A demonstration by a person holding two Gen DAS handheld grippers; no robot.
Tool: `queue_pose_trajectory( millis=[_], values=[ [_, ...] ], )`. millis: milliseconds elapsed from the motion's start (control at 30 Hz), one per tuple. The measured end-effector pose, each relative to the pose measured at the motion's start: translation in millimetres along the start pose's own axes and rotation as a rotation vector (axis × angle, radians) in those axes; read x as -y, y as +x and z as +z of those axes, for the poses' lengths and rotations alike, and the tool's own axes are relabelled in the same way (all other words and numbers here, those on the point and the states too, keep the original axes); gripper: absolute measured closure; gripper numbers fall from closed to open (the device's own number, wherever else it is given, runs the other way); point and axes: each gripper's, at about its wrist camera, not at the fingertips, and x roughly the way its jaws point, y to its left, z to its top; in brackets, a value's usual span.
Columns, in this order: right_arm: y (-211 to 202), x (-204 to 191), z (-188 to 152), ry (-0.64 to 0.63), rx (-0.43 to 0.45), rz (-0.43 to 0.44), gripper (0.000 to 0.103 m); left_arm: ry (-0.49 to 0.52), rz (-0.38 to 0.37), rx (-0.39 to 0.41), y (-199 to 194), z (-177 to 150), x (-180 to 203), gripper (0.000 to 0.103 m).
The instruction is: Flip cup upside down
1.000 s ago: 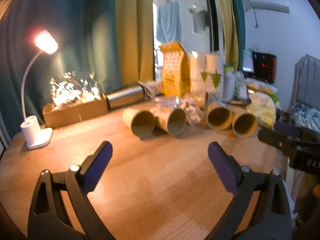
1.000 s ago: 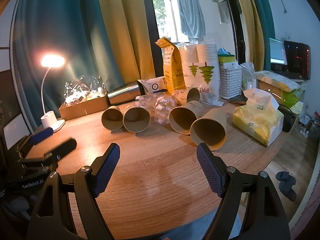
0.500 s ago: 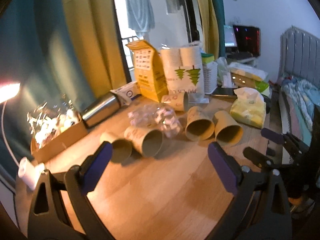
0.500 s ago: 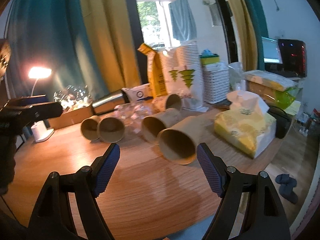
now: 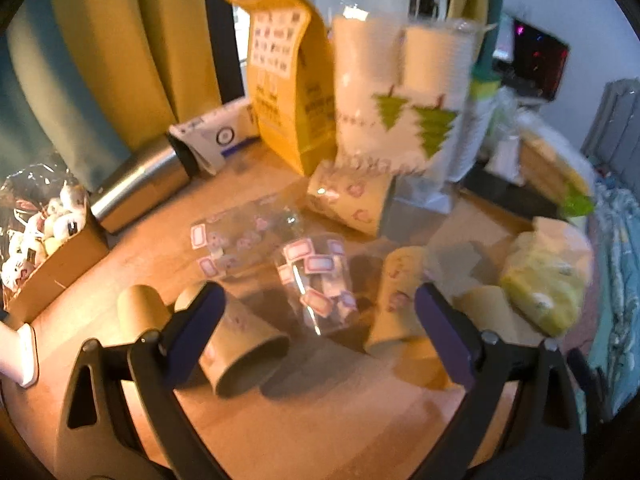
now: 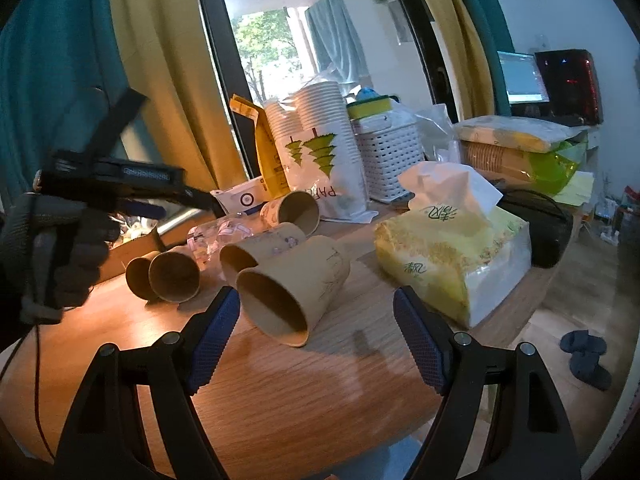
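Several brown paper cups lie on their sides on the round wooden table [image 6: 280,392]. In the right wrist view the nearest cup [image 6: 292,292] lies with its mouth toward me, just beyond my open, empty right gripper [image 6: 316,336]. More cups [image 6: 256,248] lie behind it. In the left wrist view my left gripper [image 5: 320,332] is open and empty, raised over the table, with one lying cup [image 5: 240,352] by its left finger and another cup [image 5: 394,296] by its right finger. The left gripper also shows in the right wrist view [image 6: 120,188], held in a gloved hand.
A tissue pack [image 6: 452,248] lies right of the cups. A bag of stacked white cups [image 6: 320,160], a yellow carton [image 5: 288,76], a steel flask [image 5: 136,188] and a cardboard box [image 5: 52,256] line the back. A clear sticker bag [image 5: 316,280] lies among the cups.
Both grippers have moved forward toward the cups. The left has risen and tilted down over them. The right has closed in on the nearest cup.
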Motion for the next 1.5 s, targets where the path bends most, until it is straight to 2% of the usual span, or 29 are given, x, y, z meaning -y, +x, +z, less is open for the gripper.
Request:
queue_pose_trajectory(
  millis=[100,167,267,367,467,500,533,567,600,833,1100,1200,1333,1400,1500],
  values=[
    [7,4,-1,0.004,-0.002,0.014,0.021,-0.022,0.023,-0.054,21,5,-4,0.007],
    [10,7,-2,0.011,-0.008,0.024,0.021,-0.014,0.027,-0.090,34,8,-3,0.014],
    [14,12,-5,0.025,-0.017,0.029,0.021,-0.023,0.032,-0.142,53,11,-1,0.015],
    [15,16,-6,0.044,-0.021,0.035,0.021,-0.030,0.036,-0.201,71,12,-1,0.024],
    [14,17,-7,0.048,-0.017,0.041,0.021,-0.024,0.046,-0.233,81,10,2,0.025],
    [14,18,-7,0.048,-0.017,0.043,0.021,-0.022,0.053,-0.243,85,10,3,0.027],
    [15,17,-7,0.048,-0.017,0.043,0.021,-0.023,0.054,-0.257,89,9,3,0.036],
    [15,18,-7,0.048,-0.017,0.044,0.021,-0.025,0.050,-0.270,92,9,2,0.041],
    [15,18,-7,0.046,-0.017,0.042,0.021,-0.037,0.039,-0.273,94,9,1,0.041],
    [14,17,-7,0.045,-0.011,0.031,0.021,-0.042,0.023,-0.246,88,11,-3,0.048],
    [6,1,-4,-0.006,0.015,0.026,0.021,-0.043,-0.052,-0.147,35,9,0,0.048],
    [-3,-14,-2,-0.041,0.037,0.038,0.021,-0.064,-0.109,-0.092,6,4,-4,0.048],
    [-19,-41,2,-0.085,0.066,0.093,0.021,-0.044,-0.189,0.005,-48,-14,6,0.048],
    [-28,-57,2,-0.108,0.085,0.119,0.021,-0.046,-0.234,0.038,-70,-30,6,0.048],
    [-44,-79,1,-0.130,0.131,0.158,0.021,-0.105,-0.328,0.057,-93,-60,3,0.048]
  ],
)
